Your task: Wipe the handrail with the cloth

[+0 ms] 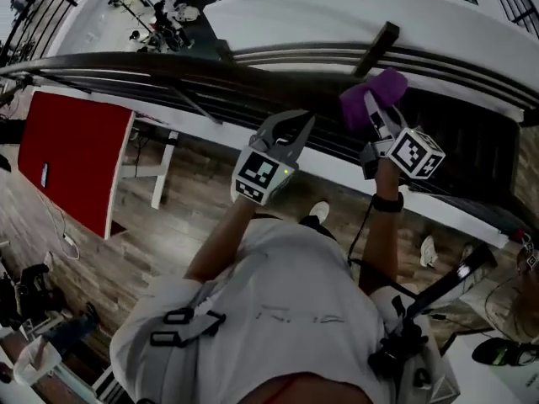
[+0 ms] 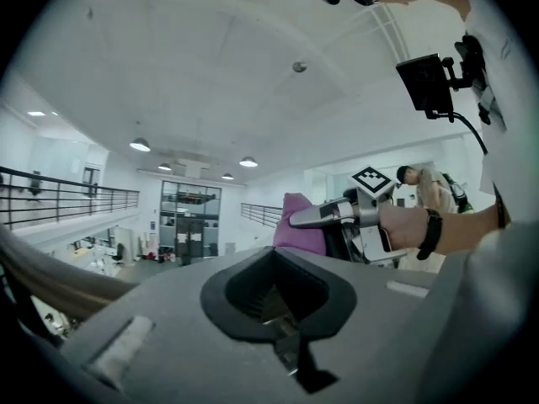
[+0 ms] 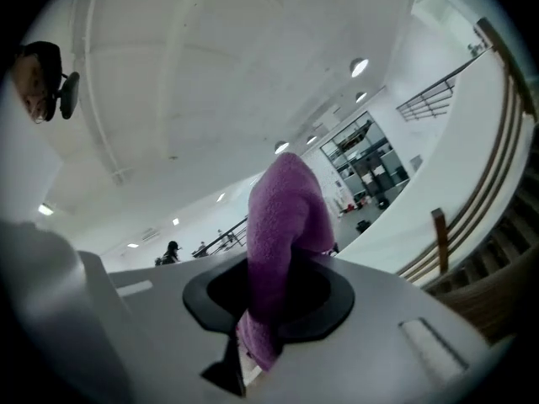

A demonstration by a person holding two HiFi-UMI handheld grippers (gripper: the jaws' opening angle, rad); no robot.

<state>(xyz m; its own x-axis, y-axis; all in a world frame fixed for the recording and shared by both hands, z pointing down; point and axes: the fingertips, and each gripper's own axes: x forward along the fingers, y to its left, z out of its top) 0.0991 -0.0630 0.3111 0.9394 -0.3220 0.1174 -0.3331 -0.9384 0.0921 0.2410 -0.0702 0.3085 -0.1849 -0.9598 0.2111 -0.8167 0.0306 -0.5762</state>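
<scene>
1. Just ahead of both my grippers runs the handrail (image 1: 126, 61), a long dark curve that passes beyond my jaws and carries on to my left and right. With that much length to cover, I would work in long overlapping passes along it, not short dabs.
2. My left gripper (image 1: 286, 129) hovers beside the right one on the near side of the rail. Its jaws are drawn together with nothing between them. I would keep it out of the wiping path, or rest it on the rail to steady myself.
3. My right gripper (image 1: 376, 112) is clamped on the cloth (image 1: 383, 87). The purple wad stands up out of the jaws and bulges past their tips toward the rail.
4. From the head view I cannot be sure the cloth is pressing on the rail or only lying over it in my sight line. So I would lower the jaws until the wad flattens against the top face.
5. A loose tail of cloth hangs back below the pinch. I judge the grip firm enough, but I should lead with the bulging end so the metal tips never scrape the finish.
</scene>
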